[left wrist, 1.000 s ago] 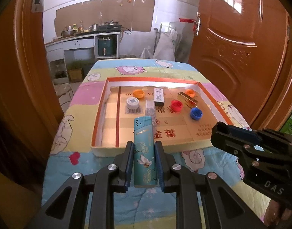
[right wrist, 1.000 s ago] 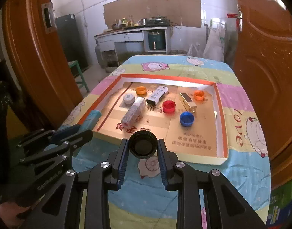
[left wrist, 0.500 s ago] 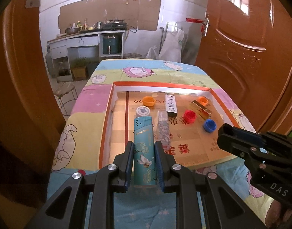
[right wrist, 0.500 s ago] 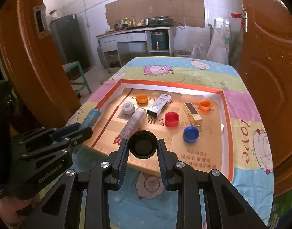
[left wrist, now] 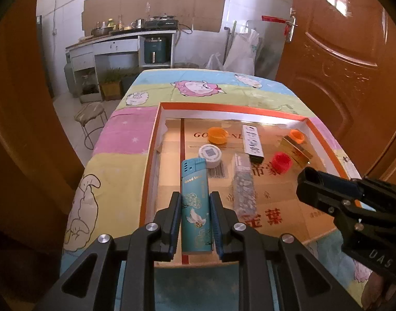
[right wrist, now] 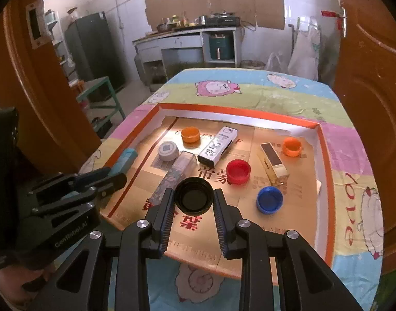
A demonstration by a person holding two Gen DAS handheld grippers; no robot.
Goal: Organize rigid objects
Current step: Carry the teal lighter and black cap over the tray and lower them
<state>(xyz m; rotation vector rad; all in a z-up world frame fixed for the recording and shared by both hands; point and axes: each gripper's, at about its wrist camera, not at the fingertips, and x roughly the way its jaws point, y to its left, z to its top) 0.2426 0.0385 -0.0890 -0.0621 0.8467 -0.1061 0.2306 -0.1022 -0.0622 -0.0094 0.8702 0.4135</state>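
Note:
My left gripper (left wrist: 194, 202) is shut on a teal lighter (left wrist: 195, 202) and holds it over the near left part of the orange-rimmed tray (left wrist: 156, 134). My right gripper (right wrist: 193, 199) is shut on a black bottle cap (right wrist: 193, 198), open side up, above the tray's near middle (right wrist: 325, 140). In the tray lie two orange caps (right wrist: 190, 134), a red cap (right wrist: 238, 171), a blue cap (right wrist: 269, 199), a white cap (right wrist: 168, 150), a white lighter (right wrist: 217, 146), a clear patterned lighter (left wrist: 242, 184) and a gold lighter (right wrist: 272, 162).
The tray sits on a table with a cartoon cloth (left wrist: 195, 88). Brown doors (left wrist: 348, 59) stand close on both sides. A stool (left wrist: 90, 119) and a green bench (right wrist: 99, 96) are left of the table. A kitchen counter (right wrist: 187, 36) is at the back.
Both grippers have moved forward over the tray, each still holding its object; the tray now looks closer and larger in both views.

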